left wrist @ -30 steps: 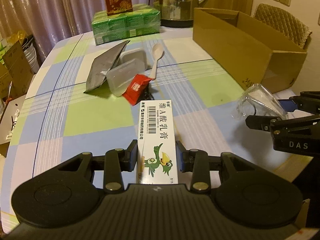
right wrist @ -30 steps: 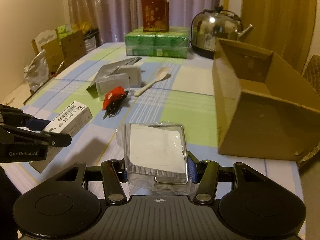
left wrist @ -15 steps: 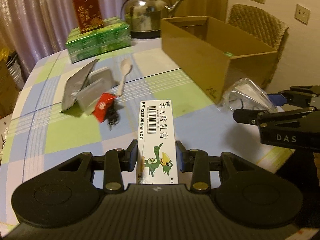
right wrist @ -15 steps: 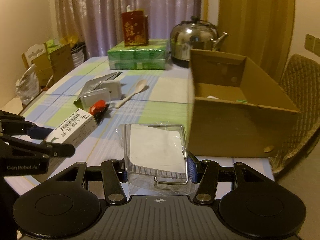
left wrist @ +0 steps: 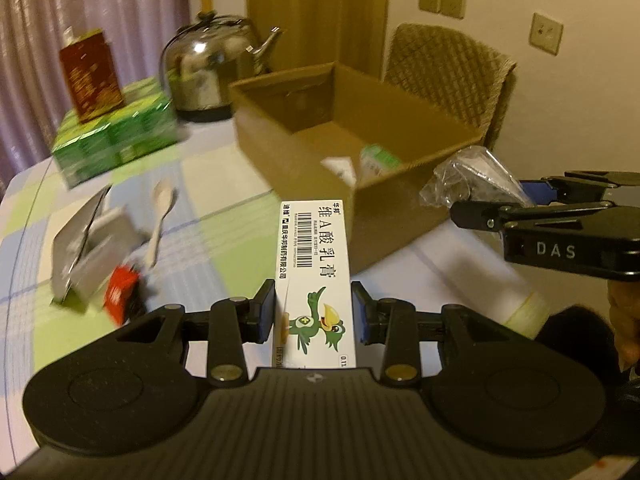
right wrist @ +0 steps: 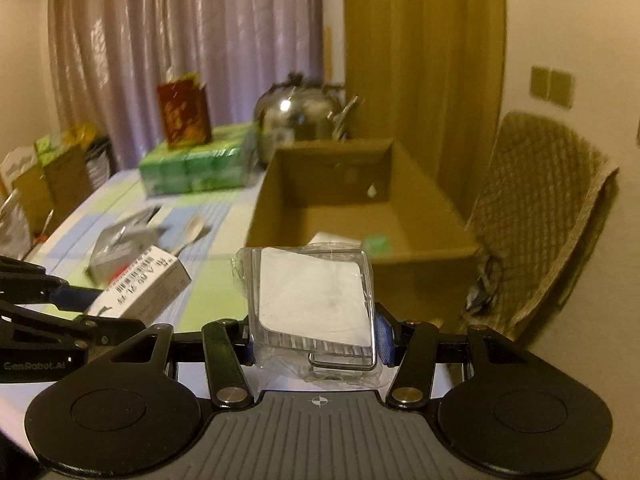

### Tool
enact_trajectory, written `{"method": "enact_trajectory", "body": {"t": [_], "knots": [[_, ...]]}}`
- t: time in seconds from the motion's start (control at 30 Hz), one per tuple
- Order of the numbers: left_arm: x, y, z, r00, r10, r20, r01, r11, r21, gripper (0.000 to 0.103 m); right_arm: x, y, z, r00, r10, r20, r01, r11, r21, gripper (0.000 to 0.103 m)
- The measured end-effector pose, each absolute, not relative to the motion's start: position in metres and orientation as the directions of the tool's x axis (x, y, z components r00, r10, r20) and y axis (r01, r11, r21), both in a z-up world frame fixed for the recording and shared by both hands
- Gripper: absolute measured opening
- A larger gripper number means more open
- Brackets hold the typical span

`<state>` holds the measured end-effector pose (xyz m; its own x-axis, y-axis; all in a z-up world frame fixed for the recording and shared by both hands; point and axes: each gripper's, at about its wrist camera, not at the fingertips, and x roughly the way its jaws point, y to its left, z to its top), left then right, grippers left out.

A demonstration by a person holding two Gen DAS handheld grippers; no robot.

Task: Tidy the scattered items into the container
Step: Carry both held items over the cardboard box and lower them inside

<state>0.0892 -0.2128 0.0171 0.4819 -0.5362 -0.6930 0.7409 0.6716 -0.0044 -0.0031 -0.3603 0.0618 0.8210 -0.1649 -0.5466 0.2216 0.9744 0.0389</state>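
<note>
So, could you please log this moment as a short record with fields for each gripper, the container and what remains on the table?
left gripper: shut on white ointment box
right gripper: shut on clear plastic packet
cardboard box: open, a few items inside
left on table: spoon, red packet, silver pouch

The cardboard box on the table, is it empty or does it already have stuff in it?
Not empty. The open-topped cardboard box already holds a white item and a green-and-white packet on its floor.
</note>
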Motion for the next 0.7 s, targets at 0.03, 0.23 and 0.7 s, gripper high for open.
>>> {"method": "enact_trajectory", "body": {"t": [0.03, 0.23, 0.7], "knots": [[0.093, -0.219, 0.021, 0.479, -0.546, -0.687, 0.745, 0.667, -0.012, 0.033, -0.002, -0.365, 0.066, 0.827, -0.167, -0.537, 0.225, 0.973, 0.045, 0.05], [0.129, -0.257, 0.045, 0.457, -0.604, -0.653, 0.751, 0.655, -0.08, 0.033, 0.025, -0.398, 0.092, 0.853, -0.189, -0.486, 0.242, 0.969, 0.047, 0.05], [0.228, -0.359, 0.04, 0.412, -0.604, -0.682, 0.727, 0.669, -0.154, 0.033, 0.129, -0.463, 0.07, 0.792, -0.17, -0.587, 0.245, 0.968, 0.05, 0.05]]}}
